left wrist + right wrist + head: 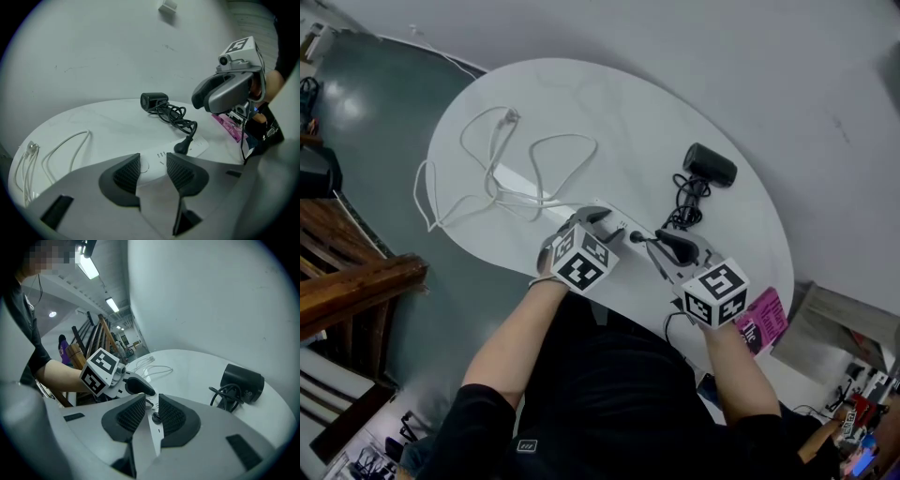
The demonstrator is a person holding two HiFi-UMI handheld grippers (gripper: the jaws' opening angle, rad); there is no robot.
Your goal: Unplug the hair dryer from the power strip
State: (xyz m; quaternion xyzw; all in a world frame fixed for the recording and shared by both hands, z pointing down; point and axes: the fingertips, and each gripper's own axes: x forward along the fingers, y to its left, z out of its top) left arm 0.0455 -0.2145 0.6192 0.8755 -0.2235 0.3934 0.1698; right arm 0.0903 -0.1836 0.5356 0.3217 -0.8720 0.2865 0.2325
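The hair dryer lies on the far right of the white table, and its black cord runs in loose loops back to the plug, which is still seated in the power strip at the near middle. The left gripper has its jaws spread wide over the left part of the strip, with the pads clear of it. The right gripper shows only a narrow gap, with the plug in line just past the tips and nothing pinched yet. I'd say the step in hand is taking hold. The left should close on the strip body or press it flat so it can't lift. The right should go a little further in, so the pads take the plug's body rather than the cord, then clamp firmly. The pull should probably go straight out along the pins, since a sideways tug could drag the light strip across the table towards the loose white cable at the left.
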